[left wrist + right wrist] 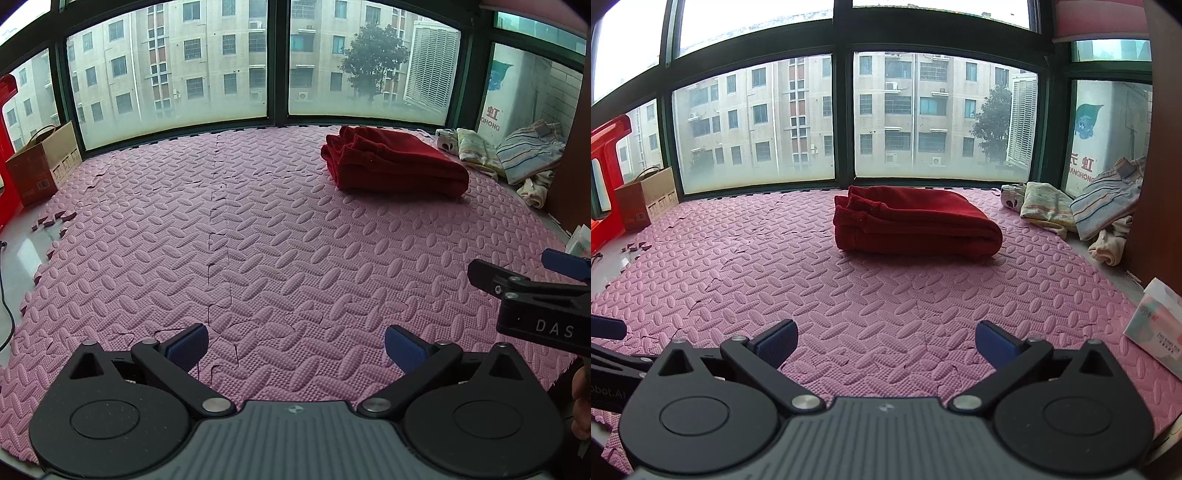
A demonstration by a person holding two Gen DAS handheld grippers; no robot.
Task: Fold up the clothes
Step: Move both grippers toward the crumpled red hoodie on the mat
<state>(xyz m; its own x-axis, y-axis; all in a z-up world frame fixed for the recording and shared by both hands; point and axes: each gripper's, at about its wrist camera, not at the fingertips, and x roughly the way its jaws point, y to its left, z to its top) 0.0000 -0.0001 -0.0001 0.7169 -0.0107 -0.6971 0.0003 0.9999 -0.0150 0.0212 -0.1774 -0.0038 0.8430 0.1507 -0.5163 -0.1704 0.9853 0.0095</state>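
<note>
Left hand-held gripper (295, 345): released, blue pads spread wide, nothing between them, poised above the pink foam mat (258, 240). Right hand-held gripper (886, 343): likewise released, pads wide apart and bare, over the same mat. Side by side, with the right one's black arm and blue tip showing at the right edge of the left wrist view (and the left one's blue tip at the left edge of the right wrist view).

Folded red garment (916, 225): flat on the mat, well ahead of the right hand-held gripper, near the window (842, 118); ahead and to the right of the left hand-held gripper, touched by neither. Layered edges toward the left, rounded fold toward the right.

Further right, by the wall: a heap of unfolded clothes (1082, 210) (striped shirt, pale yellow printed piece, cream piece), well apart from both tools. Just right of the right hand-held gripper: a tissue pack (1156, 325) at the mat's edge. Far left, by the window: a cardboard box (646, 197), beside a red plastic object (607, 155).
</note>
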